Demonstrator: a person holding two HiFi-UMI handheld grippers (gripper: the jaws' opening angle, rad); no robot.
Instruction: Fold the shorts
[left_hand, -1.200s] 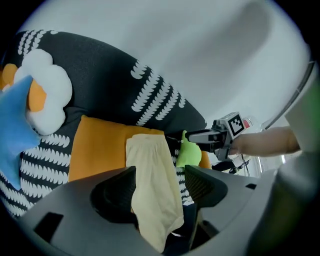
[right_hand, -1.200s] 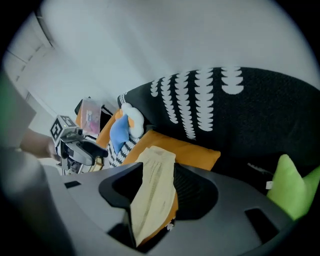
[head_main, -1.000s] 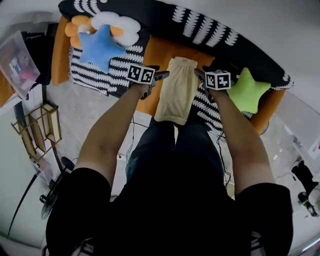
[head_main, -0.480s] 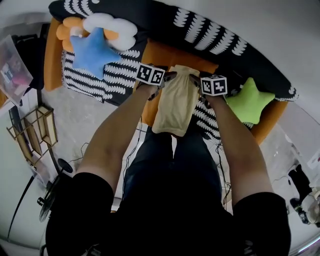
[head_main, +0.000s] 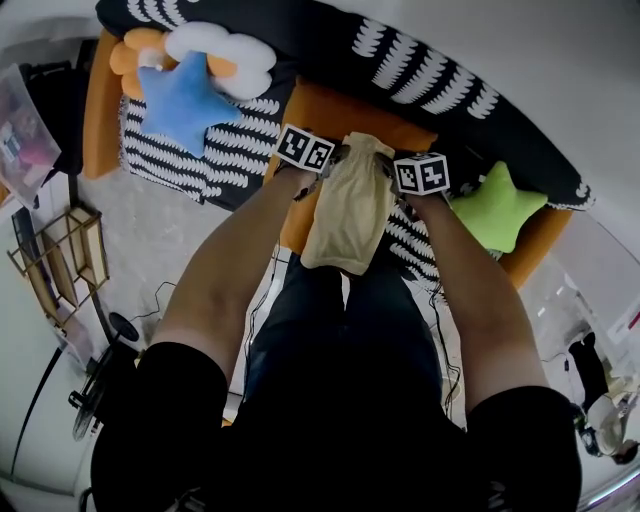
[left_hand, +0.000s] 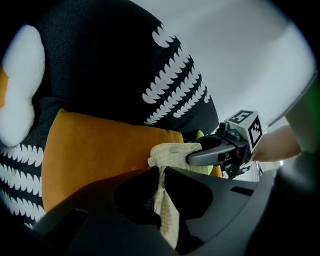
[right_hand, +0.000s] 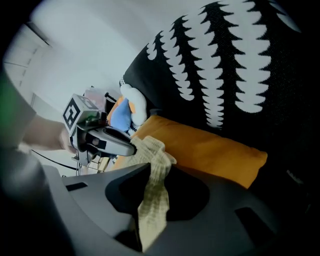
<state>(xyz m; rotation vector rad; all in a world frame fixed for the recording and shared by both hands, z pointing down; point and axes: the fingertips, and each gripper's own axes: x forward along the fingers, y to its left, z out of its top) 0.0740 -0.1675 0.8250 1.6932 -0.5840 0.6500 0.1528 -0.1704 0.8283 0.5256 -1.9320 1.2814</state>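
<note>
1. Left gripper (head_main: 340, 157): jaws just closing, narrow now, pinching shorts (head_main: 345, 215) at far edge.
2. Right gripper (head_main: 386, 162): same, just closing, pinching opposite side.
3. Shorts: stretched between the 2 grippers, trailing back beneath them over orange cushion (head_main: 320, 108).

Passage is left open over the orange seat (head_main: 330, 110) beyond the shorts (head_main: 350, 205), blocked behind by the black backrest (head_main: 320, 50), with the blue star cushion (head_main: 180, 100) well left and the green star cushion (head_main: 497, 208) near right.
</note>
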